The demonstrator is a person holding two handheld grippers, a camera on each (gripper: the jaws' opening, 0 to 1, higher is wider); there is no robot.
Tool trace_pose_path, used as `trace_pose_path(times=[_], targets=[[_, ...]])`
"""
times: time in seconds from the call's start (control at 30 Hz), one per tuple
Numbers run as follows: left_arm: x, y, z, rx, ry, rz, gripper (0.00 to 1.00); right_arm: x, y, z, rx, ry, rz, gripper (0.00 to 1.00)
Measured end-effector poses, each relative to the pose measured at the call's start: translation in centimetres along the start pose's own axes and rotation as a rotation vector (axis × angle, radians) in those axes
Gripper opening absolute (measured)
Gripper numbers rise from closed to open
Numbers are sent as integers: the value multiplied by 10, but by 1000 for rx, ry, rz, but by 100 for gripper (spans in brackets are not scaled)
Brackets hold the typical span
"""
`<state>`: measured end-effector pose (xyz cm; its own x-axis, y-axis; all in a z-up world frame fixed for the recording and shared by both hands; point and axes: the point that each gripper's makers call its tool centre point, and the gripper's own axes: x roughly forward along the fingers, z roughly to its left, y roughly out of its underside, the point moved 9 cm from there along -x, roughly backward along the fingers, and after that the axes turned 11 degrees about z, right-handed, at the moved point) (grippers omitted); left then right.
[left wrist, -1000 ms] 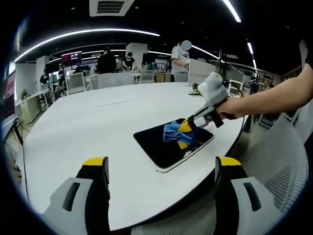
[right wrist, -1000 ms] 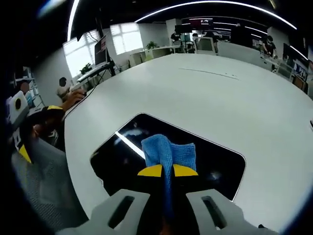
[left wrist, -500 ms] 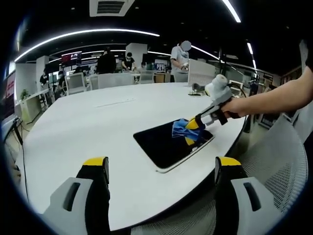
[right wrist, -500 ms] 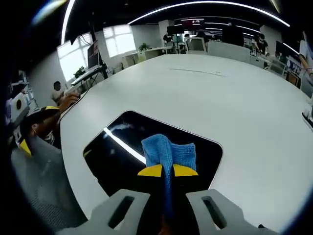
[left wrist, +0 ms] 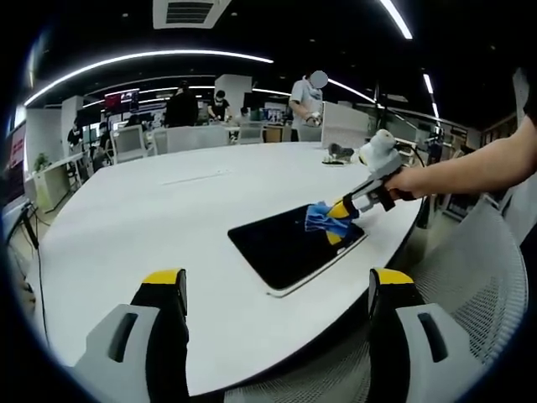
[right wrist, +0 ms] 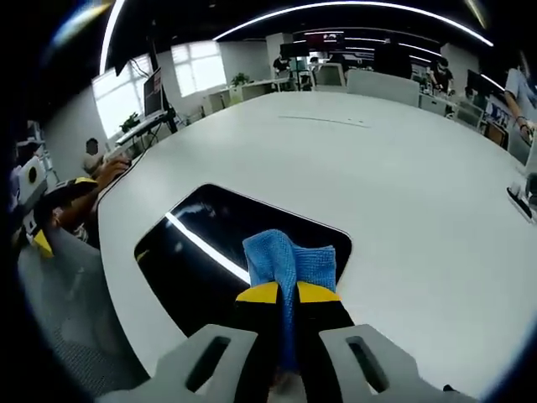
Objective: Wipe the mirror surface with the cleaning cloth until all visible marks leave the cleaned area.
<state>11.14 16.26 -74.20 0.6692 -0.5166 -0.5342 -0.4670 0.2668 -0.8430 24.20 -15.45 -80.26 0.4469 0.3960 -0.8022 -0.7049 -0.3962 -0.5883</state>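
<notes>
Right claw [right wrist: 287,292] (cloth [right wrist: 289,259] clamped) farther along mirror [right wrist: 193,243]

Mirror and cloth on the desk

The dark rectangular mirror [left wrist: 287,246] lies flat near the desk edge; the bunched blue cloth [right wrist: 289,259] rests on its corner, pinched upright.

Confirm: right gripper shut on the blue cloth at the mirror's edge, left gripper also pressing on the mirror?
Not quite. The right gripper is shut on the blue cloth at the edge of the mirror, but the left gripper is open and held off the mirror, nearer the person's side of the white table, as the left gripper view shows.
</notes>
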Motion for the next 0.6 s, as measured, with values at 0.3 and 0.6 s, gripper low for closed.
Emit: trace_pose_path(times=[0.3,0.6], targets=[[0,0,0,0,-4,0,88,-3,4,-5,18,8,-11,0],[0,0,0,0,-2,3,87,-2,5,-3,22,25,-24,0]])
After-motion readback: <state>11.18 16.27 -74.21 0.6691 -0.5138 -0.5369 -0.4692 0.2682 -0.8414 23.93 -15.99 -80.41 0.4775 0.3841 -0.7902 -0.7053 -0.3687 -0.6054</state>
